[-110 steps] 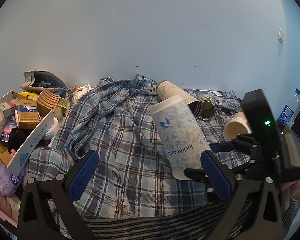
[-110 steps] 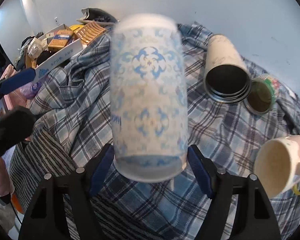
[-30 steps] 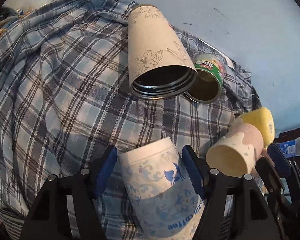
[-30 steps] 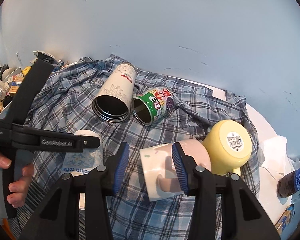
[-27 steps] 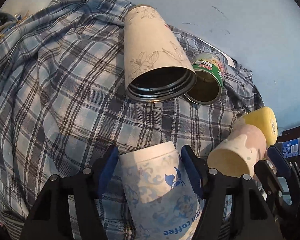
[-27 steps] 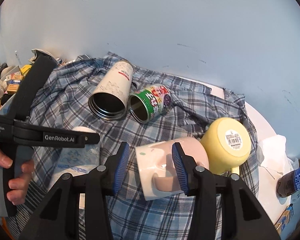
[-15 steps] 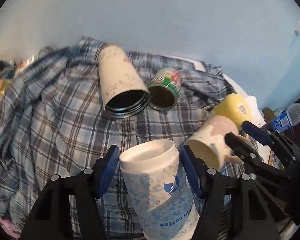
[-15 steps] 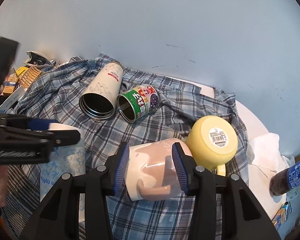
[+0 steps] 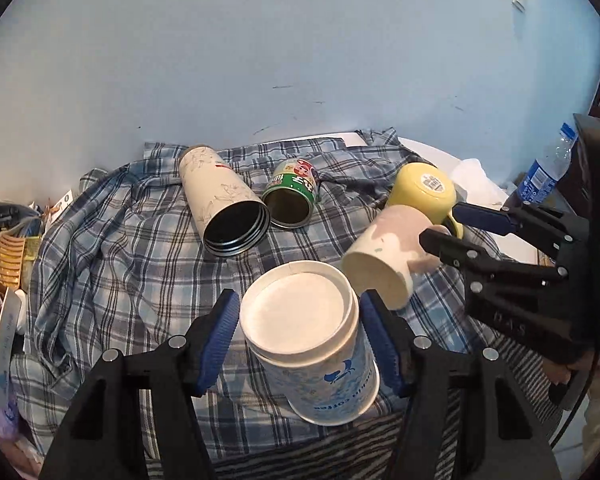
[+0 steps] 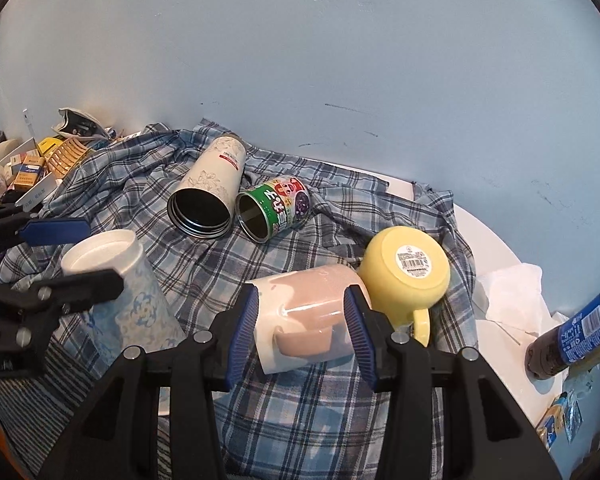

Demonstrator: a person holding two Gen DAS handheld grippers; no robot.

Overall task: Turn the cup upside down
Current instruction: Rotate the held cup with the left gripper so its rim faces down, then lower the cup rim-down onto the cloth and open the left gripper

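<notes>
A blue-patterned paper coffee cup (image 9: 312, 344) stands mouth down on the plaid cloth, its flat base up; it also shows in the right wrist view (image 10: 120, 300). My left gripper (image 9: 300, 340) has its blue pads against both sides of this cup. My right gripper (image 10: 302, 332) is shut on a pink and white mug (image 10: 308, 316) held on its side, handle toward the camera; the mug shows in the left wrist view (image 9: 388, 252) with its mouth facing left.
On the plaid cloth (image 9: 120, 264) lie a cream tumbler (image 9: 224, 208) and a green can (image 9: 294, 198), both on their sides. A yellow mug (image 10: 406, 272) sits base up beside the pink mug. A box of clutter (image 10: 24, 168) is at the left, a bottle (image 10: 572, 332) at the right.
The paper cup has passed from my right gripper to my left and now stands mouth down on the cloth. My right gripper has closed on the pink mug and lifted it.
</notes>
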